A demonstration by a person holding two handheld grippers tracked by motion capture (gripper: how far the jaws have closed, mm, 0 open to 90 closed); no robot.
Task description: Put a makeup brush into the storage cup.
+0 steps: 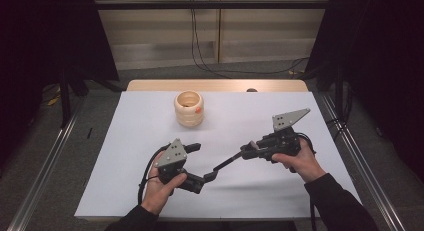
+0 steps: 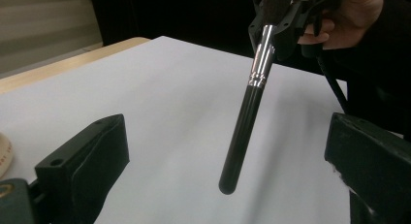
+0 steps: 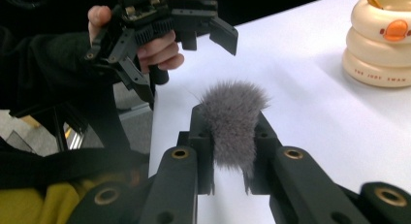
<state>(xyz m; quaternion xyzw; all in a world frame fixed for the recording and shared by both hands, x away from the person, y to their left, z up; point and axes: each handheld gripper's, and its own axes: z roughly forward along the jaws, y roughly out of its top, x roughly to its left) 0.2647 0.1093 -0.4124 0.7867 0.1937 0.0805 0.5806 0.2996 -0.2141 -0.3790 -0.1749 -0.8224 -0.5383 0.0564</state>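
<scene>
Fingers of the right gripper are pinched nearly together on the soft grey bristle head of a makeup brush, the tuft bulging out above the pads in the right gripper view, while the left gripper stands wide open with nothing between its two black fingers, the free end of the handle hanging just ahead of them. In the high view the brush slants from the right gripper down toward the left gripper, held clear of the white desk, well apart from the cream ring-shaped pot near the far edge. Judging by its build, the brush should be light, with a stiff, glossy black handle and a shiny metal ferrule, both likely slippery under hard pads; the bristles are the weak part, since they squash and splay and give little firm purchase (a grip there lets the handle swing and could bend the hairs out of shape). A sounder hold would be on the handle just below the ferrule, or around its lower half where the open left fingers already flank it, squeezed square across the round shaft so it does not roll or shoot out. Nothing about it looks breakable, though dropping it bristles-first would be unkind.
</scene>
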